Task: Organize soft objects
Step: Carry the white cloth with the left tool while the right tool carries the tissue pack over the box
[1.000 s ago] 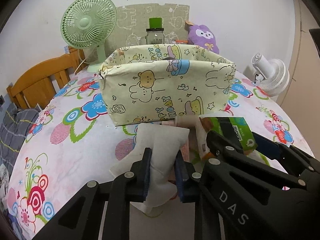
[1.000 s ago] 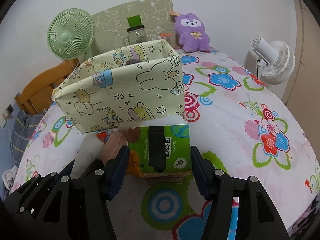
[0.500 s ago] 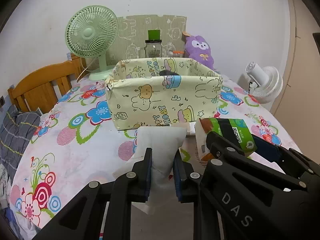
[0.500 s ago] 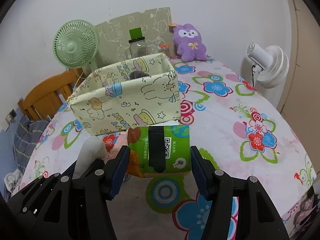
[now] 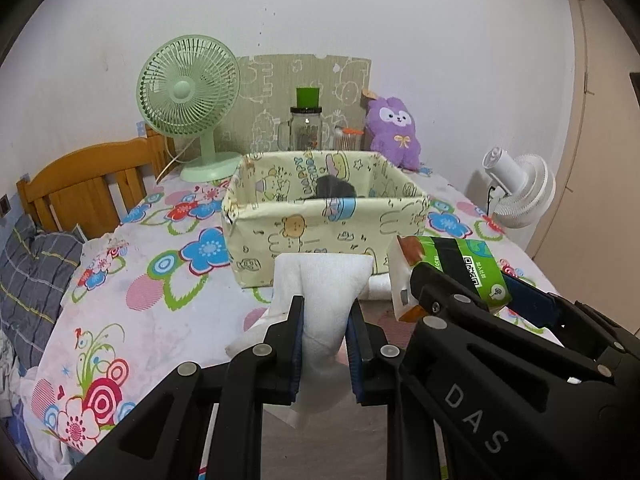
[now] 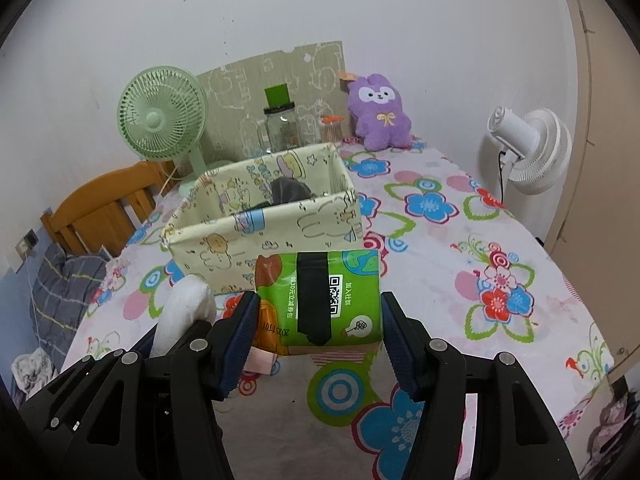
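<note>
The left tongs (image 5: 324, 334) are clamped on a white cloth (image 5: 322, 292), which stands up between the pads and hangs below them. The right tongs (image 6: 316, 332) are clamped on a green tissue pack (image 6: 320, 300), one pad on each short side. The fabric box (image 5: 316, 224) is just ahead of both tongs, a little lower, with something dark already inside.

I judge that both things are light and soft. The cloth is limp and will sag and swing, so a hold near its middle fold, as now, seems good. The pack has a smooth wrapper and gives under pressure, so it may slip; the grip across its sides looks right, not too hard.

Compared with one second ago, both tongs have risen with their loads. The box now appears lower in both views, so its open inside shows, and the cloth no longer lies on the flowered sheet (image 6: 460, 240).
</note>
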Motion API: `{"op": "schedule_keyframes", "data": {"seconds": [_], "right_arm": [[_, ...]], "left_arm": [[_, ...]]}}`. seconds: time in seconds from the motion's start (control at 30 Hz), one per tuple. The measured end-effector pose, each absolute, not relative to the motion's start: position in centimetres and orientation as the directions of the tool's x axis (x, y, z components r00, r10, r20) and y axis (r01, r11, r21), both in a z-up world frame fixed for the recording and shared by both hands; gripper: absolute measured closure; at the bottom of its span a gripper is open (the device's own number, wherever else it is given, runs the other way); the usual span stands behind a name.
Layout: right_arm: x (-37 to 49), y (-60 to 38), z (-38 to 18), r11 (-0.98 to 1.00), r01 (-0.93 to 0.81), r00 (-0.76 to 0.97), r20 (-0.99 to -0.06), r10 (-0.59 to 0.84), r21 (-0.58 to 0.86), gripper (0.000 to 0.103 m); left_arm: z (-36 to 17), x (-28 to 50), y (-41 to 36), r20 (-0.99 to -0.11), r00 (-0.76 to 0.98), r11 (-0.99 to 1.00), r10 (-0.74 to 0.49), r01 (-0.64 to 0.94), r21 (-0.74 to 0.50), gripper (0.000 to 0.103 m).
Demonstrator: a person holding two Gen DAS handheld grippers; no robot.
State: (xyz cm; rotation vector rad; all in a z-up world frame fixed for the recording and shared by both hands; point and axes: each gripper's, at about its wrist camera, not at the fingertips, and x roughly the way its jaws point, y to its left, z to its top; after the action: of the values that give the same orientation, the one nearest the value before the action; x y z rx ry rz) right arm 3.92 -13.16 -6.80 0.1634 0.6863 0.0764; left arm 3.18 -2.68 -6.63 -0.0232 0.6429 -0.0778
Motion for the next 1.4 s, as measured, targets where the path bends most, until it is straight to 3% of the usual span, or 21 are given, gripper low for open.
{"op": "schedule_keyframes", "data": {"seconds": [1.4], "right_arm": [[3.5,-13.1,1.6,0.986,-0.043,0.853,-0.508,0.120,0.161,0.039]], "left_arm": [[1.0,3.2,-2.5,-0.483,0.871,0.996,-0.094,0.080,-0.050,0.086]]}}
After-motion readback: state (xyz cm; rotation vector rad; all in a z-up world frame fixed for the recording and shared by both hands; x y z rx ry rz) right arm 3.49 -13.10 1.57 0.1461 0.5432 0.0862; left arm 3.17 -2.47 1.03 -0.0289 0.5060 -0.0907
